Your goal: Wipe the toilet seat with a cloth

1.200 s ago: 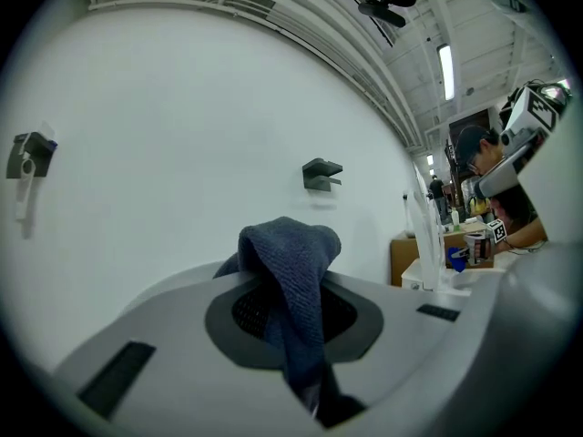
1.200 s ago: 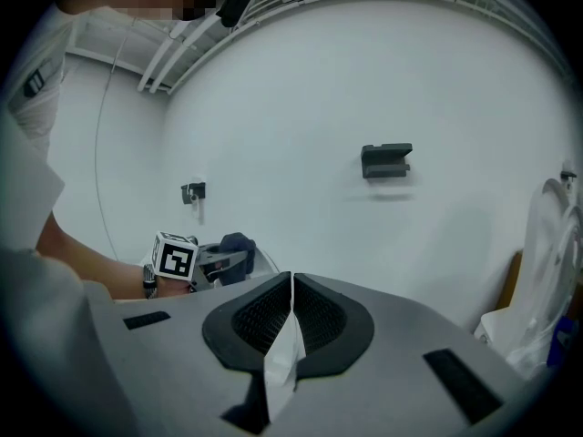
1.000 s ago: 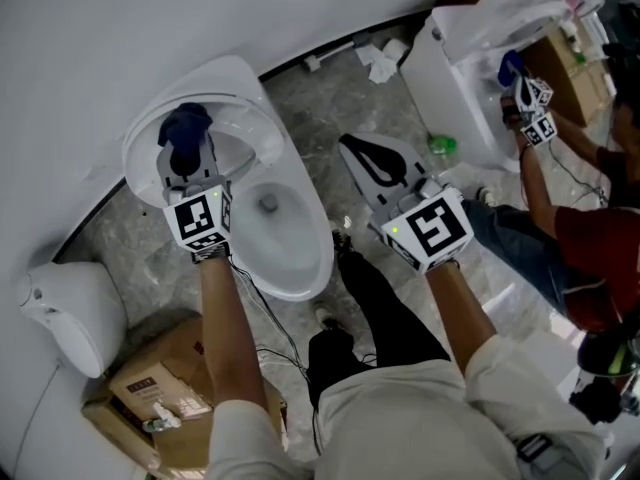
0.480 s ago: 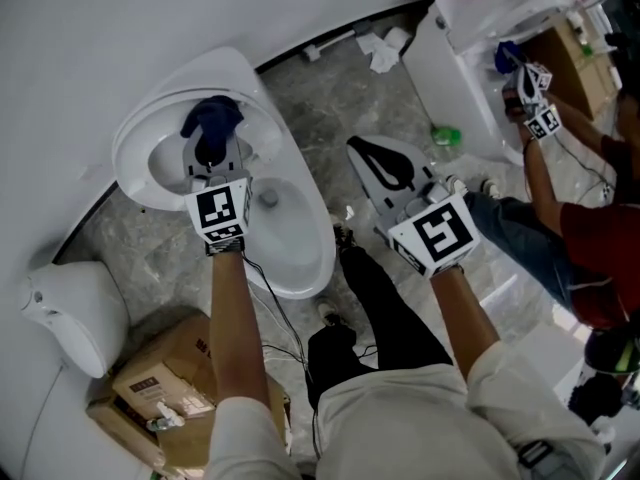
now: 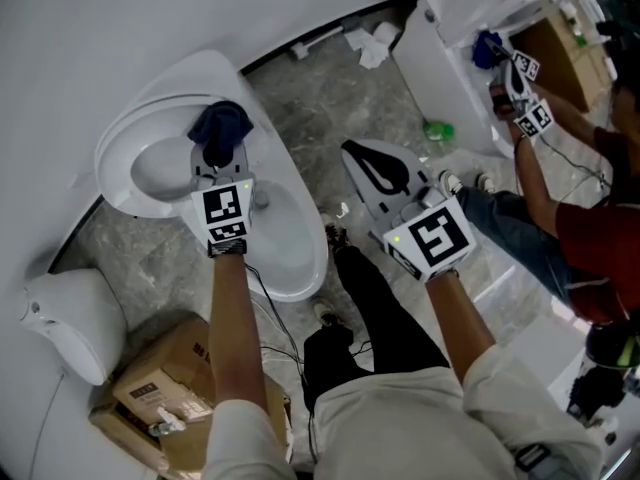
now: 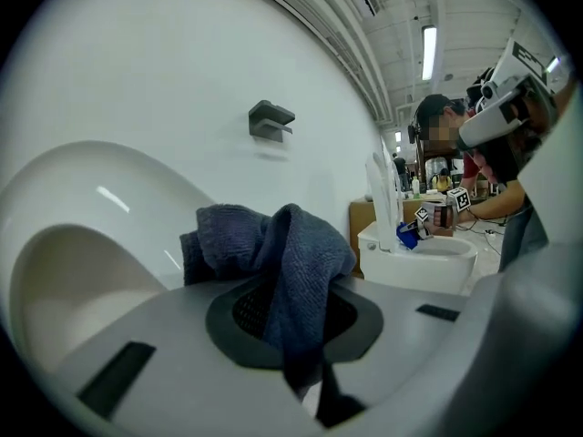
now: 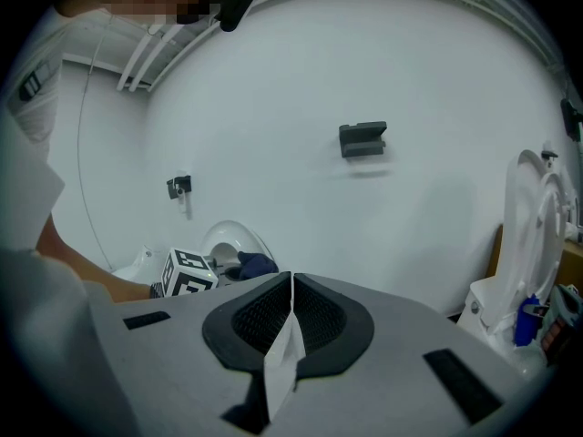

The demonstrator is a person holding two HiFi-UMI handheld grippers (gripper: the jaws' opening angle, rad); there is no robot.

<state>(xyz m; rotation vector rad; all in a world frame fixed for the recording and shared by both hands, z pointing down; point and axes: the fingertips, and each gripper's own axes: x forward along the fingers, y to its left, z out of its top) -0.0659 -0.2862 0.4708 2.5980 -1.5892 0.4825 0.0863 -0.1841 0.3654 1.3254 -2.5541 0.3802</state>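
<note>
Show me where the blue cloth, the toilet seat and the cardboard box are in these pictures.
blue cloth (image 5: 222, 123), head view, its bunched middle.
toilet seat (image 5: 112, 168), head view, the ring's left side.
cardboard box (image 5: 165, 378), head view, its top flap.

Plain white wall (image 5: 150, 18) carrying a small dark grey bracket (image 6: 271, 119) meets a grey marbled stone floor (image 5: 330, 118); a brown cardboard box (image 5: 160, 388) sits on that floor, and a long fluorescent ceiling strip (image 6: 428, 40) glows overhead

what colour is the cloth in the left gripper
Dark blue. The cloth shows best in the left gripper view, bunched up close to the camera.
</note>
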